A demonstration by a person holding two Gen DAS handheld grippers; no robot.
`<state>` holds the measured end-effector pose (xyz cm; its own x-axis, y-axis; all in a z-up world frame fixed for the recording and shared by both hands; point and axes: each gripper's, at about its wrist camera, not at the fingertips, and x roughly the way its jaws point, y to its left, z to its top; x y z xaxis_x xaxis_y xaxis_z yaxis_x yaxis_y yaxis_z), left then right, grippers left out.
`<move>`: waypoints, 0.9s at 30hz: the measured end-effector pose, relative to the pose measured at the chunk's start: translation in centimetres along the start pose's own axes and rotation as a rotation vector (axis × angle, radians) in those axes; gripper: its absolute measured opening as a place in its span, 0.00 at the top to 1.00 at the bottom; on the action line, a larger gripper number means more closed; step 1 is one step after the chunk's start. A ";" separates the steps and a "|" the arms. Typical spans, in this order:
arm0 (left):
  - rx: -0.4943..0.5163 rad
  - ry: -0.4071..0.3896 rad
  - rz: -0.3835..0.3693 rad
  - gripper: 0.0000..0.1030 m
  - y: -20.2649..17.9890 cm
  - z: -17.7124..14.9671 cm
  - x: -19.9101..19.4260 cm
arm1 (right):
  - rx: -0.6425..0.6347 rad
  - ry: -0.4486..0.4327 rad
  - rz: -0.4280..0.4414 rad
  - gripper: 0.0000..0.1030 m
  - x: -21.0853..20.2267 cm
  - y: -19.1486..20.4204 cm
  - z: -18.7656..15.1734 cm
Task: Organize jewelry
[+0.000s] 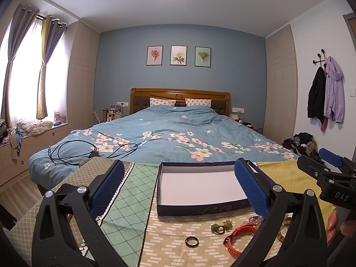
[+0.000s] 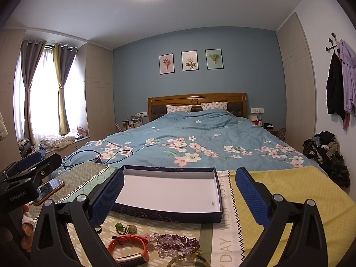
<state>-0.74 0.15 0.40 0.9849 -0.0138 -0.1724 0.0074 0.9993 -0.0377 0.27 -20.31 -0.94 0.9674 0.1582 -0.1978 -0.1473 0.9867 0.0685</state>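
Observation:
A shallow dark blue box (image 1: 200, 209) (image 2: 169, 214) with a white inside lies open and empty on the patterned tablecloth. In front of it lies loose jewelry: a black ring (image 1: 191, 241), green stone rings (image 1: 219, 226) (image 2: 125, 227), an orange wristband (image 1: 239, 237) (image 2: 129, 248), purple bead bracelets (image 2: 175, 241) and a gold bangle (image 2: 189, 260). My left gripper (image 1: 181, 181) hovers open over the box's left part, holding nothing. My right gripper (image 2: 180, 187) is open too, above the box and the jewelry.
A phone (image 2: 47, 189) lies on the cloth to the left. Beyond the table stands a bed (image 1: 169, 133) with a blue floral cover and a black cable (image 1: 89, 151) on it. A pile of clothes (image 2: 327, 155) sits at the right wall.

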 end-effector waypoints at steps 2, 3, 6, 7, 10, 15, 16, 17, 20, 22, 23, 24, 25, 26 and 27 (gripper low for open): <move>-0.001 0.000 -0.001 0.05 0.0 0.0 0.0 | 0.000 -0.002 -0.001 0.06 0.0 0.0 0.0; 0.000 0.000 0.000 0.05 -0.1 0.0 0.0 | 0.000 -0.001 0.000 0.06 0.0 0.0 0.0; -0.001 -0.001 -0.003 0.05 -0.1 0.1 -0.1 | 0.001 -0.001 0.001 0.06 0.0 0.0 0.0; 0.000 -0.002 -0.002 0.05 -0.1 0.1 -0.1 | 0.001 0.000 0.001 0.06 0.0 0.0 0.0; -0.001 -0.002 -0.003 0.05 -0.1 0.1 -0.1 | 0.002 0.000 0.001 0.06 0.0 0.0 0.0; -0.001 -0.002 -0.003 0.05 -0.2 0.2 -0.2 | 0.001 0.002 0.000 0.06 0.1 0.0 -0.1; -0.001 -0.001 -0.003 0.05 -0.2 0.1 -0.2 | 0.001 0.001 0.000 0.06 0.0 0.0 -0.1; -0.001 -0.002 -0.004 0.05 -0.2 0.1 -0.2 | 0.001 0.001 -0.001 0.06 0.0 0.0 -0.1; 0.000 -0.002 -0.003 0.05 -0.2 0.1 -0.2 | 0.001 0.003 0.000 0.06 0.1 0.0 0.0; -0.001 -0.002 -0.004 0.05 -0.2 0.1 -0.2 | 0.002 0.001 0.001 0.06 0.0 0.0 0.0; -0.001 -0.002 -0.003 0.05 -0.2 0.1 -0.2 | 0.003 0.001 0.002 0.06 0.0 0.0 -0.1; -0.001 -0.001 -0.003 0.05 -0.2 0.1 -0.2 | 0.002 0.001 0.001 0.06 0.0 0.0 -0.1; -0.001 -0.001 -0.004 0.05 -0.2 0.1 -0.2 | 0.002 0.001 0.002 0.06 0.0 -0.1 -0.1; -0.001 -0.001 -0.005 0.05 -0.3 0.1 -0.3 | 0.003 0.002 0.002 0.06 0.0 -0.1 -0.1; 0.000 -0.001 -0.004 0.05 -0.3 0.1 -0.3 | 0.002 0.001 0.001 0.06 0.0 0.0 -0.1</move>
<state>-0.98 -0.18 0.57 0.9851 -0.0177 -0.1712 0.0113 0.9992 -0.0383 0.29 -20.35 -1.01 0.9672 0.1589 -0.1984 -0.1476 0.9865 0.0709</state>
